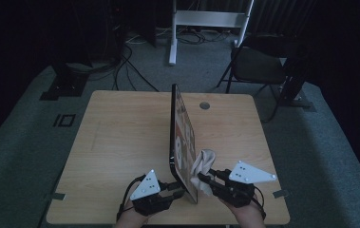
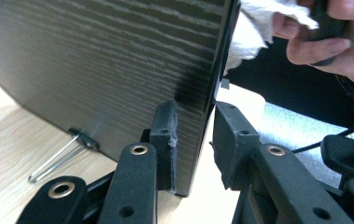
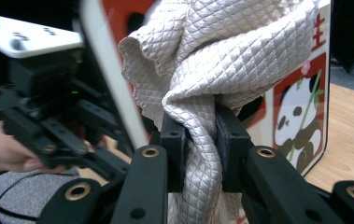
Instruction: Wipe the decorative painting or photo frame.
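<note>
Picture frame point(image 1: 181, 137) stands upright on edge down the middle of our wooden counter point(image 1: 120, 137), its printed face toward our right side and its dark wood-grain back point(image 2: 109, 60) toward our left. Our left claw point(image 1: 176, 189) sits at the near bottom corner of the frame, one pad on the back and the other across the front edge, pinching that corner. A thin wire stand point(image 2: 55, 158) props the back. Our right claw point(image 3: 201, 149) is just beside the printed face, pressed together on a quilted beige cloth point(image 3: 221, 60) that bunches above it against the panda picture point(image 3: 300, 121). From above, the cloth point(image 1: 205, 164) touches the frame's near lower face.
</note>
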A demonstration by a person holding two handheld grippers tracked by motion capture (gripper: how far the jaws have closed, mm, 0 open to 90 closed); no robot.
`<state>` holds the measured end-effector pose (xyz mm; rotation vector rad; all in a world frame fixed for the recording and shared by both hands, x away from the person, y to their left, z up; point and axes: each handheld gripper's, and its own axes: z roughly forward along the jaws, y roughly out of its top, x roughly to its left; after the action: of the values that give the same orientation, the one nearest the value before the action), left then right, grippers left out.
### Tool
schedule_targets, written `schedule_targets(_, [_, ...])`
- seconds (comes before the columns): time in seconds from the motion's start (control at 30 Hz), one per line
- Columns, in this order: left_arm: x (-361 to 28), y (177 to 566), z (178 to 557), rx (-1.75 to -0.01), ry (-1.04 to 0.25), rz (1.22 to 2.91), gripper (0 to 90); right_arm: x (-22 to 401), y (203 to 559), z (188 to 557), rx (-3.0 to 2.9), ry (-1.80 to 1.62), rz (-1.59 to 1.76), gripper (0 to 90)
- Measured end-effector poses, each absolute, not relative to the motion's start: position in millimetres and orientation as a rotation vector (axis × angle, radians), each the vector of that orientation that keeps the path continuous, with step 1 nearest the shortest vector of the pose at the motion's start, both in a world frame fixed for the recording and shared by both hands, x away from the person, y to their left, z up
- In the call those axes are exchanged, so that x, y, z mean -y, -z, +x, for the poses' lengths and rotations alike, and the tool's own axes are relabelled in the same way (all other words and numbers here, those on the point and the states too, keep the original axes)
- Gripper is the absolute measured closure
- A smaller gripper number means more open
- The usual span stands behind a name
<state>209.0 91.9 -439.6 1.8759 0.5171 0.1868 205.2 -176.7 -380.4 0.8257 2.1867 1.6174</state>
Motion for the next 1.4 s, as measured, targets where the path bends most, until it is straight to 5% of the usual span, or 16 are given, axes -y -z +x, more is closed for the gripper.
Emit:
schedule_targets(0.33, [-76,437,215,-0.490,-0.188,1.883,69.5,181,362,191,-2.160,-1.693,0.759,76.0])
schedule_targets(0.67, [-100,437,216,-0.505,-0.241,1.906,64.2,163,342,181,-2.158,-1.742,0.653,73.1])
schedule_targets(0.93, [-110,427,223,-0.554,-0.301,1.858,69.5,146,344,189,-2.179,-1.674,0.645,69.6])
schedule_targets(1.4, [-109,426,223,-0.553,-0.320,1.852,73.0,138,370,195,-2.256,-1.566,0.695,76.1])
